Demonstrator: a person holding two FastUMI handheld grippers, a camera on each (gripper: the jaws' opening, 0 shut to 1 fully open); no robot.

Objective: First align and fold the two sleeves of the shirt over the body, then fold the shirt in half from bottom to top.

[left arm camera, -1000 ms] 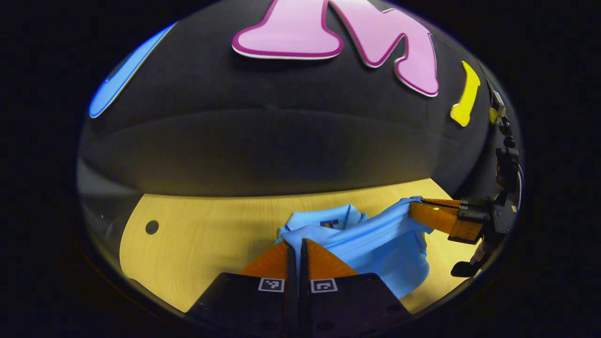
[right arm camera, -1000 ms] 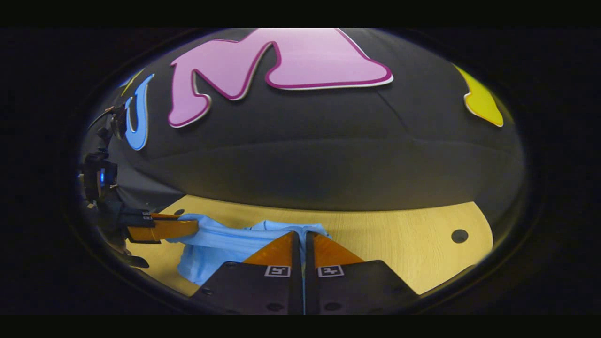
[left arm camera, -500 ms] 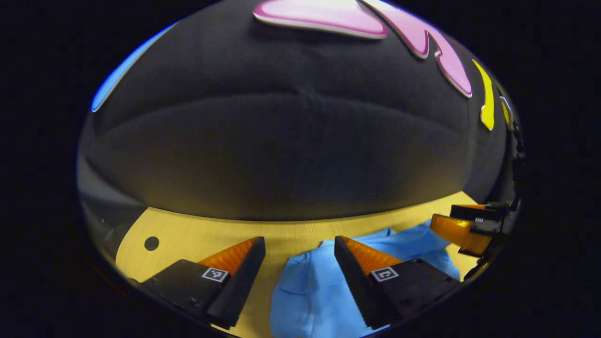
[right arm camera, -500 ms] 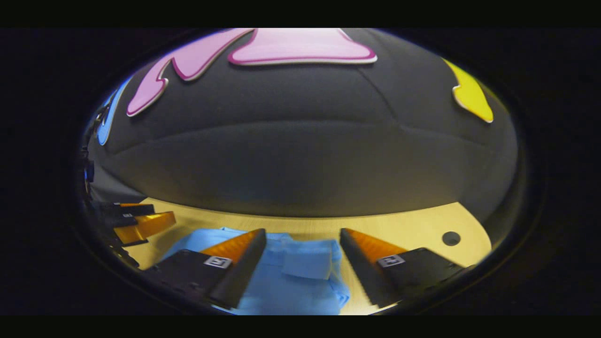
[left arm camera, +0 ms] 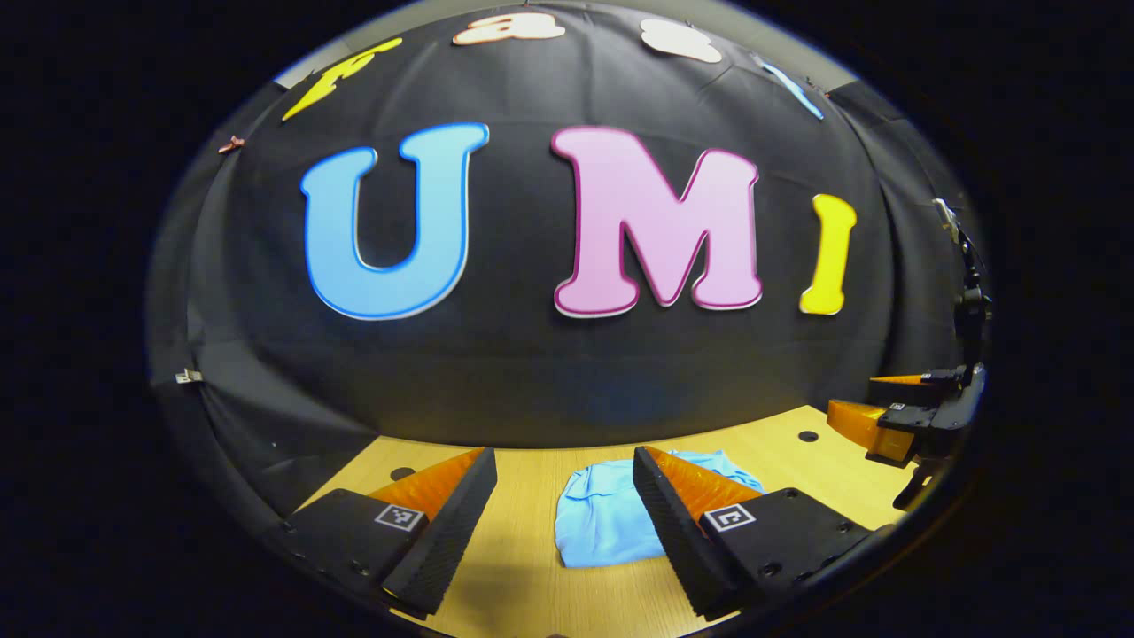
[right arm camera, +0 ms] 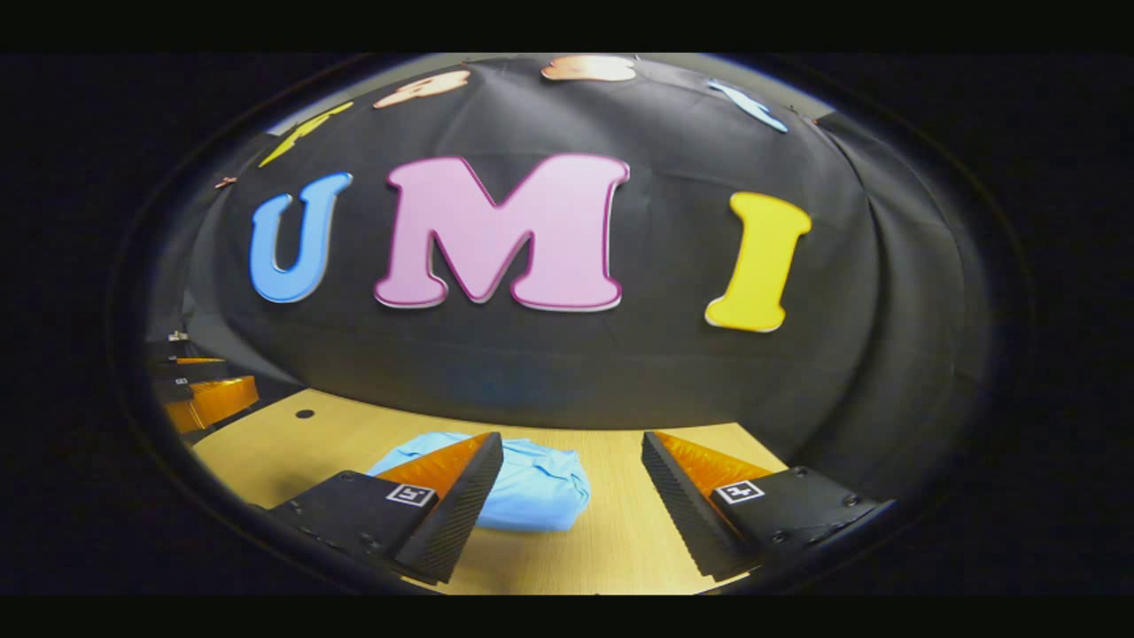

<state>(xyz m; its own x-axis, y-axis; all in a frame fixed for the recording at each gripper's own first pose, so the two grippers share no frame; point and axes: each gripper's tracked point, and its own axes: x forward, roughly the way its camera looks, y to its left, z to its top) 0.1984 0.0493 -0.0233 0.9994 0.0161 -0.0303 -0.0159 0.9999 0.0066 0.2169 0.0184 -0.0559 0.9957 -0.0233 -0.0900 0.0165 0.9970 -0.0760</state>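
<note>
Fingers of the left gripper point(left arm camera: 564, 465) stand spread wide, wedge-shaped, their inner faces ribbed like fine saw teeth; nothing sits between them in contact. Beyond the tips and nearer the right-hand finger lies the shirt point(left arm camera: 607, 518), a soft light-blue knit folded into a compact, rounded bundle with gentle creases, flat on the table point(left arm camera: 532, 576). The tabletop is pale wood-grain laminate, smooth, with a small round hole point(left arm camera: 807, 436) past the shirt to the right of the fingers. In the right gripper view, the right gripper point(right arm camera: 571, 447) has its fingers likewise parted, the same ribbed wedge form, square printed markers on the blocky bases. The shirt point(right arm camera: 532, 487) lies just ahead of its left-hand finger, partly hidden behind that finger, apart from both tips. Far to the right of the left gripper's fingers the other gripper shows at the table edge, also parted.
</note>
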